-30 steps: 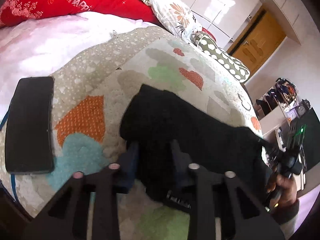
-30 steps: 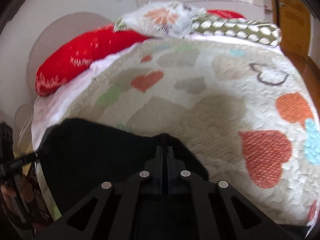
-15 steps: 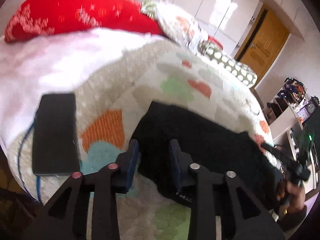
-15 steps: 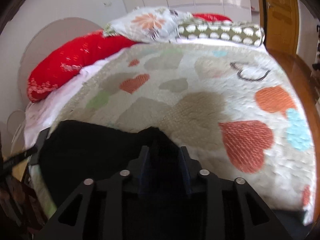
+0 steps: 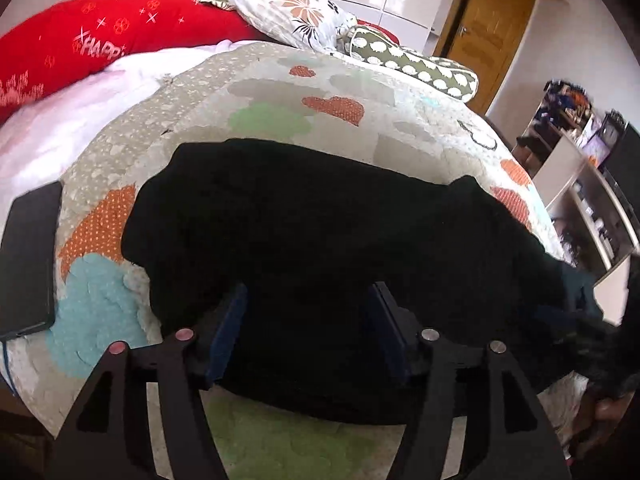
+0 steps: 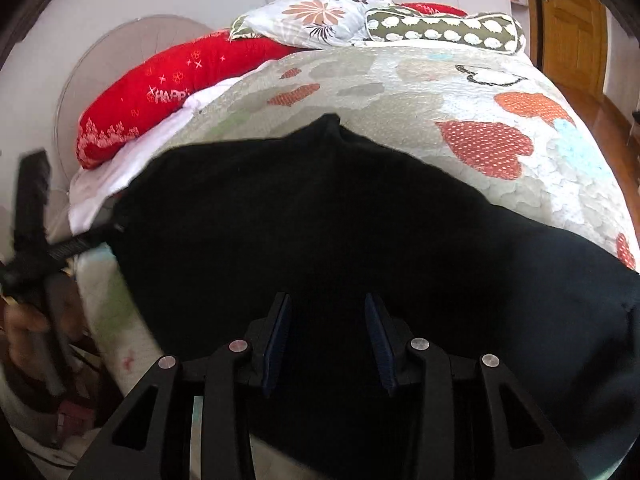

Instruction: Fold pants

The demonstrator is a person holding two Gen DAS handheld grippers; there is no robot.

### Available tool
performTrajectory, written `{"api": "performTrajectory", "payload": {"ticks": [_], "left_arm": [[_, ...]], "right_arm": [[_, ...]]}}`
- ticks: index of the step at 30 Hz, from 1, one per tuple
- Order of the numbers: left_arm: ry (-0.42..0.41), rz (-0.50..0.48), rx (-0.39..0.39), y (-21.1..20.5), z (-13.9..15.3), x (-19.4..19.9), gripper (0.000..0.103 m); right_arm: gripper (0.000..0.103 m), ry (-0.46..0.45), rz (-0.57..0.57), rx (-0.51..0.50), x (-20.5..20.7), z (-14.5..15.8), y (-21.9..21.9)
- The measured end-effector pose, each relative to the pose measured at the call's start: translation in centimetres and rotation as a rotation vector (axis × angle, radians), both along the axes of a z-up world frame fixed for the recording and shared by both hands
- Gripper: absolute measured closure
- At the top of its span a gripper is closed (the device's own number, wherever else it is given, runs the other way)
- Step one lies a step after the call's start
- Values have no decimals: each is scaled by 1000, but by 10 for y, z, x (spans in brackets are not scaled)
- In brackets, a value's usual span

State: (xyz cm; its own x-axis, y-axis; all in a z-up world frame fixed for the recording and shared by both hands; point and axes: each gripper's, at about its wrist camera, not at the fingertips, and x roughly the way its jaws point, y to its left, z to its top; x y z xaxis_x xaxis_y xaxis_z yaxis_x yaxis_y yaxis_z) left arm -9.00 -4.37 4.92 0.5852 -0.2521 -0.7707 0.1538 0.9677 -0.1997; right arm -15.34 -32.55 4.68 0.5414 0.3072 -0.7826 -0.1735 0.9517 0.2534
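Note:
Black pants (image 5: 320, 240) lie folded in a long band across the heart-patterned quilt (image 5: 280, 96) on the bed. My left gripper (image 5: 308, 300) is open, its blue-padded fingers (image 5: 232, 320) spread wide over the near edge of the pants, holding nothing. In the right wrist view the pants (image 6: 340, 220) fill the lower half. My right gripper (image 6: 326, 320) is open above the black fabric, with nothing between its pads. The left gripper's body (image 6: 36, 216) and the hand holding it show at the far left.
A black phone (image 5: 28, 256) with a blue cable lies on the quilt's left edge. A red pillow (image 5: 100, 44), a floral pillow (image 5: 288, 12) and a dotted green bolster (image 5: 412, 64) sit at the head. A wooden door (image 5: 488, 32) and shelves (image 5: 580, 184) stand at the right.
My right gripper was shut on the pants and has opened, letting the fabric go. My left gripper has opened wider. Both have drawn back, and the pants lie spread wider.

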Motion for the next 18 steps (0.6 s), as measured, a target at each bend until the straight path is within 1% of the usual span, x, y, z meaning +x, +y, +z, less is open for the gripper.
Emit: {"api": "performTrajectory", "payload": {"ticks": [1,2,3,4,5,7,9,10,12,13,14,16,17,18], "left_arm": [[2,-4,-15,0,3,-1,40],[5,-6,-37,0,8,-2,40],[1,-5,-54,0,14,-3,40],[-16,-6,-61,-1,21,-5,39],[-36,-13,-61,-5,27,-7,37],[-68,-38,-63,-14,35,-10,29],[-77,-78,-75,-29,39,-8,28],[-70,-98,-74,-38,38,-6,28],[-46,-138,-69,-59,33,-3,28],[-44,-153,-69,-66,31,-2,28],[-36,-170,-57,-78,28,0,28],[-21,-198,-44,-93,26,1,28],[-22,-215,-42,-101,26,1,28],[-23,-222,-36,-106,26,0,28]], "right_arm": [[63,-12,-8,23,-5,7,-8],[58,-38,-32,37,-12,17,-19],[54,-74,-95,29,-25,31,-41],[47,-92,-134,18,-32,37,-53],[42,-124,-218,-6,-47,47,-79],[41,-136,-331,-38,-60,53,-112],[39,-107,-457,-63,-64,48,-149],[41,-87,-494,-61,-62,41,-163],[62,-54,-480,-34,-53,28,-173],[88,-38,-463,-17,-49,21,-175],[96,-26,-443,0,-43,15,-175],[97,-46,-425,-24,-38,11,-170],[97,-55,-429,-48,-37,12,-168],[97,-59,-436,-52,-38,14,-169]]}}
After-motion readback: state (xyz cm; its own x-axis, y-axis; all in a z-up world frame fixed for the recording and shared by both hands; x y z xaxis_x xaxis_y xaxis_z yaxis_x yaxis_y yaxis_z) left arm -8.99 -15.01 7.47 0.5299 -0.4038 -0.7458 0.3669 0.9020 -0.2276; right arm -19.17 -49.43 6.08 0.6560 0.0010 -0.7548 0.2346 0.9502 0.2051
